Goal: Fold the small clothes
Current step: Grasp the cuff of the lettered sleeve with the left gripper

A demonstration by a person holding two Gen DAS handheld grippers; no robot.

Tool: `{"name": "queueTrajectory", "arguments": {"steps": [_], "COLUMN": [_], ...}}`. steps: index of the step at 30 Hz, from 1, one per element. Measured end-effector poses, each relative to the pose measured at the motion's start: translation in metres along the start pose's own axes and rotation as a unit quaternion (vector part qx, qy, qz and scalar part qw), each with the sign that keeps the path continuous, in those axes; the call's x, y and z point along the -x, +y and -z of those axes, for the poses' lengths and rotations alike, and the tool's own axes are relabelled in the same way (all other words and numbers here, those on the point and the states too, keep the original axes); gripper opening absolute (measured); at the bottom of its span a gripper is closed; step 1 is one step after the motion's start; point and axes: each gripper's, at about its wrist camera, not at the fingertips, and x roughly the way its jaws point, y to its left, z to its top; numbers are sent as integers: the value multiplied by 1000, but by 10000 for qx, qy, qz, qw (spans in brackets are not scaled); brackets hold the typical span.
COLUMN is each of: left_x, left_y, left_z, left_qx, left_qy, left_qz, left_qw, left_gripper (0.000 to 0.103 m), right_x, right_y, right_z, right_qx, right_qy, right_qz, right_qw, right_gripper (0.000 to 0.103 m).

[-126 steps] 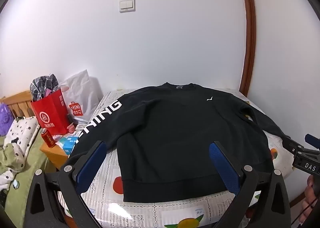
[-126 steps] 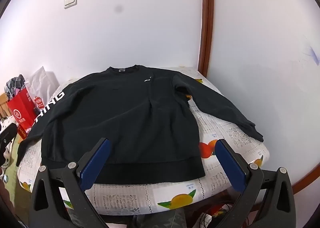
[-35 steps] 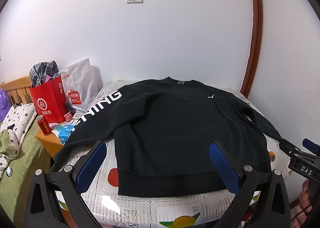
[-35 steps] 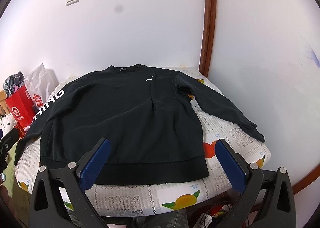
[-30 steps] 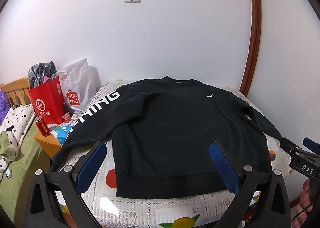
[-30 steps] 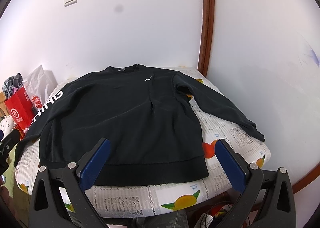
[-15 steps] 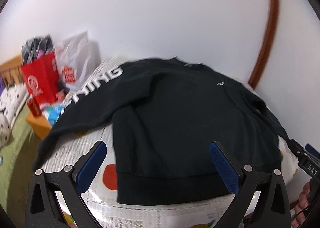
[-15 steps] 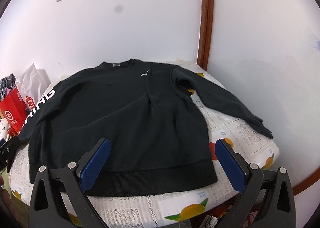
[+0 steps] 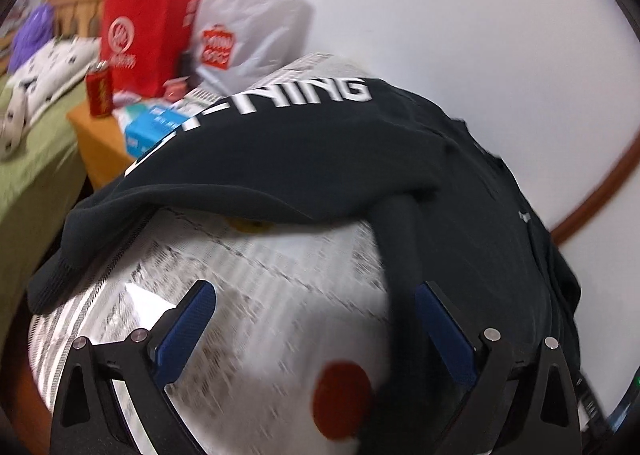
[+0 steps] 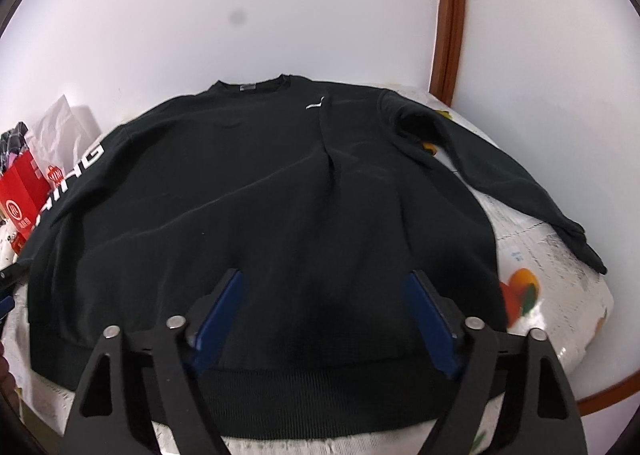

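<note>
A black sweatshirt (image 10: 280, 195) lies flat, front up, on a table with a fruit-print cloth (image 10: 560, 307), collar at the far side. Its left sleeve (image 9: 280, 159) with white lettering drapes over the table's left edge; its right sleeve (image 10: 520, 191) stretches to the right edge. My left gripper (image 9: 316, 319) is open and empty, low over the bare cloth between the left sleeve and the body's left side edge. My right gripper (image 10: 324, 311) is open and empty, over the sweatshirt's lower middle just above the hem (image 10: 320, 395).
Left of the table stands a wooden side table (image 9: 96, 135) with a red paper bag (image 9: 148, 35), a white shopping bag (image 9: 248, 27), a red can (image 9: 98, 95) and a blue box (image 9: 152, 129). A bed with green bedding (image 9: 28, 159) lies further left. White walls close behind.
My left gripper has swung left and dropped close to the table by the left sleeve. My right gripper has moved forward and down over the hem. Both stay open.
</note>
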Motion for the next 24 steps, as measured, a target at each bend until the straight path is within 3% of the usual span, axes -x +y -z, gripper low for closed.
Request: {"name": "queueTrajectory", "arguments": {"steps": [2, 9, 12, 15, 17, 21, 24], "left_x": [-7, -25, -30, -34, -36, -21, -2], "left_y": [6, 11, 11, 13, 11, -7, -33], "left_z": [-4, -23, -30, -37, -42, -55, -68], "left_qx": [136, 195, 113, 57, -60, -387, -656], "left_qy": [-61, -391, -537, -538, -531, -728, -967], "left_qz": [-56, -440, -785, -1008, -1143, -1200, -995], "left_qw": [9999, 9981, 9954, 9934, 9920, 9893, 9882], "left_gripper": [93, 85, 68, 41, 15, 10, 8], "right_x": [-13, -53, -68, -67, -71, -72, -71], "right_y": [2, 1, 1, 4, 8, 9, 5], "right_z": [1, 2, 4, 3, 2, 2, 1], "right_qx": [19, -27, -93, -83, -52, -41, 6], "right_qy": [33, 355, 550, 483, 473, 466, 483], "right_qz": [26, 43, 19, -44, -46, -134, -213], "right_qw": [10000, 9994, 9984, 9988, 9989, 9988, 9986], "right_gripper": [79, 78, 78, 78, 78, 78, 78]}}
